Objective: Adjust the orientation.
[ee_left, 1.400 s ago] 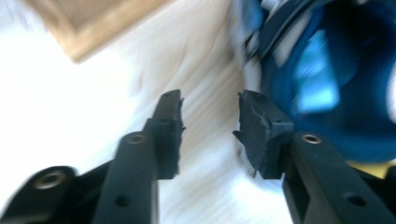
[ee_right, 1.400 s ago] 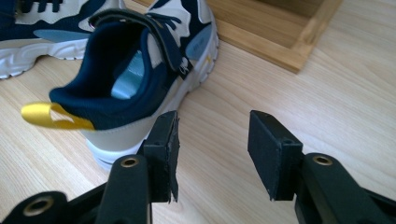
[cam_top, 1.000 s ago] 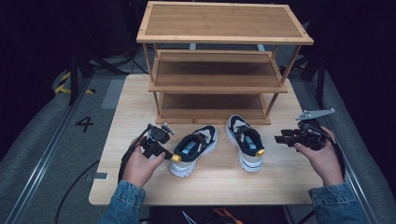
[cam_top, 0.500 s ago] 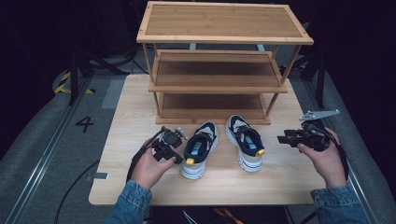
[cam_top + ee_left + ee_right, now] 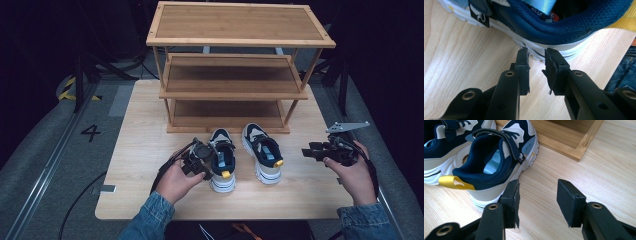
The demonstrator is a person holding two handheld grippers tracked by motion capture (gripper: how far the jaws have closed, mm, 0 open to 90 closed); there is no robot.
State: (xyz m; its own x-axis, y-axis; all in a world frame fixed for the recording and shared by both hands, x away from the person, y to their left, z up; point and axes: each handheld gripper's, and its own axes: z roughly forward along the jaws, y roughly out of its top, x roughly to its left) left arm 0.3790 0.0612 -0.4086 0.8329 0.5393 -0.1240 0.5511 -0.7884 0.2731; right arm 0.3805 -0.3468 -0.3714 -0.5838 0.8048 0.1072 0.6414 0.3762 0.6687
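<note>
While the three-tier wooden rack (image 5: 235, 75) stands at twelve o'clock on the bench (image 5: 145, 125), the pair of sneakers sits just in front of it near six o'clock. At the left shoe (image 5: 221, 159), the left gripper (image 5: 537, 56) has its jaws narrowly parted, tips at the white sole, nothing pinched. Off at three o'clock of the right shoe (image 5: 262, 152), the right gripper (image 5: 537, 190) has jaws spread wide. Judged step: reaching for the left shoe; next the jaws should rise to the collar and pinch.
</note>
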